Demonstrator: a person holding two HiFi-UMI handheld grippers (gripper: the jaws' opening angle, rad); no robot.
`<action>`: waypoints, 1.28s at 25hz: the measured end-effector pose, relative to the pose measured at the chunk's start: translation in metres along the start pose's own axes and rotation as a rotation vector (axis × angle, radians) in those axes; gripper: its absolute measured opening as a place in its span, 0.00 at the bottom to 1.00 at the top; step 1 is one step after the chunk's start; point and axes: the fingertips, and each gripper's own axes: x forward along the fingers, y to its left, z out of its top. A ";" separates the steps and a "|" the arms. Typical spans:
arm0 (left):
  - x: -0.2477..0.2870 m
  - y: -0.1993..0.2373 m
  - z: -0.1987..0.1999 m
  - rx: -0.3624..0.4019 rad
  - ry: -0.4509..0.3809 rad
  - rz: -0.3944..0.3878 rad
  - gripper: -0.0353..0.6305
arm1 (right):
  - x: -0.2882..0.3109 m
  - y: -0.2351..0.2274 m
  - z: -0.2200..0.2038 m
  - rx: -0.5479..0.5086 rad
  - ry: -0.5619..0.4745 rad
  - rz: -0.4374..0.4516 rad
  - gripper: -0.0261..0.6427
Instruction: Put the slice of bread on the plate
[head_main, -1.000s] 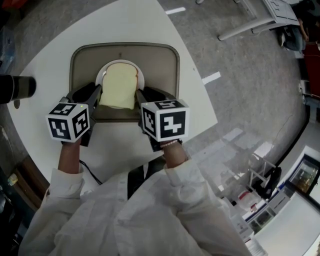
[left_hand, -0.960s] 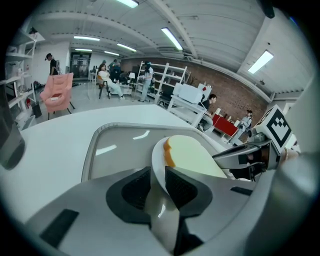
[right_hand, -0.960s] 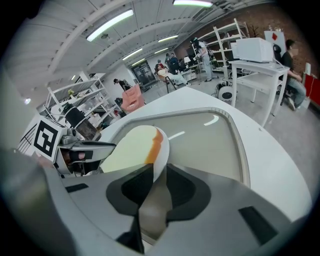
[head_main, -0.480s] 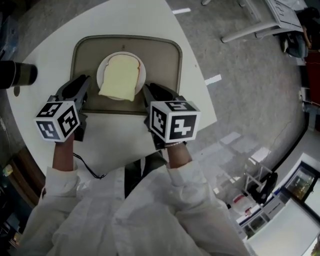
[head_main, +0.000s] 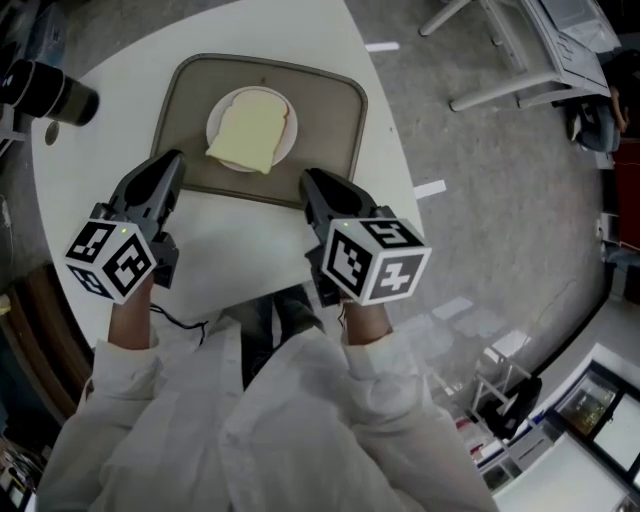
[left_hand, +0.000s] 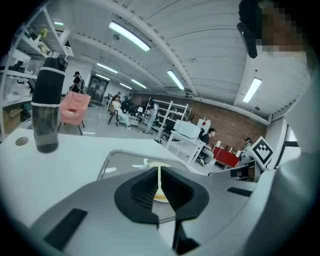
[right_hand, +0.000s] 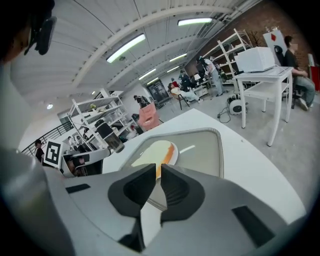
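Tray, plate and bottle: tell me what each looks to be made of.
Tray: dull olive-brown, matte, rounded raised rim; probably moulded plastic, coated metal possible.
Plate: plain white with a smooth thin rim; ceramic or melamine, cannot tell which.
Bottle: smoky see-through body under a black opaque cap; likely plastic, perhaps glass.

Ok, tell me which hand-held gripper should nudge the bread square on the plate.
Left, narrowly. The bread overhangs the plate at its near-left corner, toward the left hand-held gripper, which points straight at it. The right hand-held gripper is about as near; both are shut, empty.
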 end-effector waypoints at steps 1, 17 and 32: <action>-0.007 -0.008 -0.002 0.003 -0.011 -0.001 0.09 | -0.007 0.004 0.000 -0.014 -0.013 0.014 0.10; -0.129 -0.106 -0.053 0.036 -0.107 0.107 0.07 | -0.116 0.080 -0.041 -0.286 -0.046 0.250 0.06; -0.175 -0.190 -0.102 0.012 -0.122 0.068 0.07 | -0.169 0.129 -0.091 -0.414 -0.028 0.339 0.06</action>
